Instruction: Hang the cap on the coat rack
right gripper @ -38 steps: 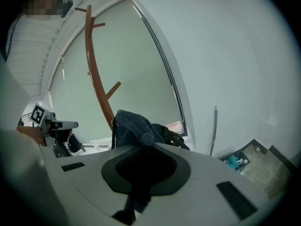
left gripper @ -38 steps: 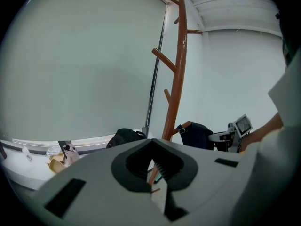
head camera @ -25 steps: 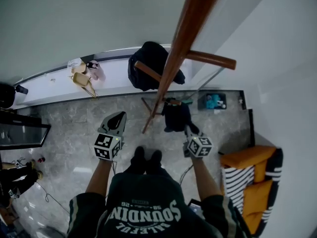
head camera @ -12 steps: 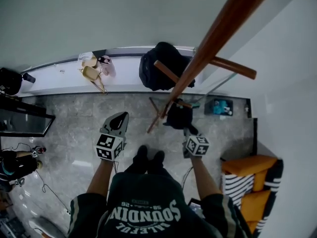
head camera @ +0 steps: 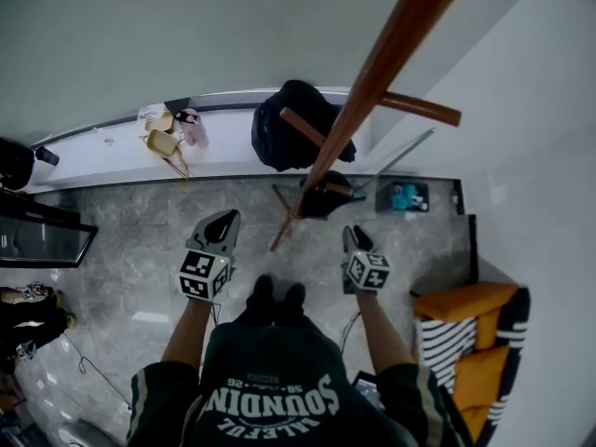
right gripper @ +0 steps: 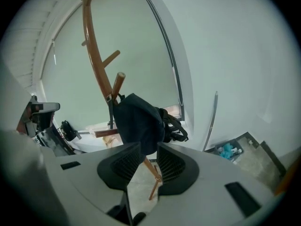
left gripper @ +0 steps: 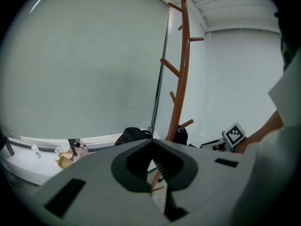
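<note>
We judge the hanging done: the cap [right gripper: 138,121] sits on a coat rack [head camera: 377,73] peg. The right claw [right gripper: 148,154] is spread and empty, the left claw [left gripper: 151,150] pressed together. Next we should draw back without snagging it.

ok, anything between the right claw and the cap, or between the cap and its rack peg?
Nothing visible. The cap hangs on a lower peg of the coat rack, touching it. The right claw is open just short of the cap, with only air between them.
</note>
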Motion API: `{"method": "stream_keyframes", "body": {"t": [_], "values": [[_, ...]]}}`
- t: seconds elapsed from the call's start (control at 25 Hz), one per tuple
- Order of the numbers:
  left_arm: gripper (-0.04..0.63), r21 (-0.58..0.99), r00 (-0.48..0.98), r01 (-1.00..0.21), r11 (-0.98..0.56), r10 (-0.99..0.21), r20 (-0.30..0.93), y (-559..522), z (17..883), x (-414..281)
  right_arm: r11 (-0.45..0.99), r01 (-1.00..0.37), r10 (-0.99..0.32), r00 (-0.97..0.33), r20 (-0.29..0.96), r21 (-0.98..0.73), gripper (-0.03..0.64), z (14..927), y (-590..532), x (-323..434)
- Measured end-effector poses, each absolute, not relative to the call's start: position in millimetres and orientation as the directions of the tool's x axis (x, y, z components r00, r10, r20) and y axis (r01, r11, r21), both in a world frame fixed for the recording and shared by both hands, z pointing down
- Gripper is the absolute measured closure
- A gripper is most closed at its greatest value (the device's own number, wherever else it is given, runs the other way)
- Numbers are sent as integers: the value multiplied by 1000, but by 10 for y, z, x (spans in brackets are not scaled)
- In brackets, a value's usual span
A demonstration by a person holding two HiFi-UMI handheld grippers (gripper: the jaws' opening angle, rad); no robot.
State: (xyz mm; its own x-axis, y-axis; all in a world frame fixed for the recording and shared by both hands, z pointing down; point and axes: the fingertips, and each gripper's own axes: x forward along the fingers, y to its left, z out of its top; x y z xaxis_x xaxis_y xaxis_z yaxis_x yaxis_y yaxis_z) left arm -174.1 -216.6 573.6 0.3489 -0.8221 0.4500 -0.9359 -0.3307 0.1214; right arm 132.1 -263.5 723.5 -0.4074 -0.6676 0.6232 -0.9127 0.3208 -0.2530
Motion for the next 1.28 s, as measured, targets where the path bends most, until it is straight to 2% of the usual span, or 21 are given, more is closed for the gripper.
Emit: {"method": "stream_keyframes", "body": {"t": [0.24,0.36,0.72,1.0,1.28], "values": [[595,112,398,-914,-389,-812,426,-2224,5649,-1543,350,-909,-741,-418,526,-228,531,6689,-2612,1287],[595,109,422,-903,-416,-808,411,-2259,5607,-1435,374,-906,-792,-424,440,-199,566,6314,-2622,1220],[595,99,499,-861,-498,-793,351,-2381,5350,-1027,463,-881,-847,-472,246,-96,617,5248,-2544,1031],[595,86,543,-835,-544,-788,288,-2446,5057,-807,477,-875,-853,-483,195,-81,617,4903,-2481,1015],[595,67,569,-816,-574,-779,265,-2429,4927,-645,476,-876,-855,-481,195,-78,618,4892,-2375,1082]]}}
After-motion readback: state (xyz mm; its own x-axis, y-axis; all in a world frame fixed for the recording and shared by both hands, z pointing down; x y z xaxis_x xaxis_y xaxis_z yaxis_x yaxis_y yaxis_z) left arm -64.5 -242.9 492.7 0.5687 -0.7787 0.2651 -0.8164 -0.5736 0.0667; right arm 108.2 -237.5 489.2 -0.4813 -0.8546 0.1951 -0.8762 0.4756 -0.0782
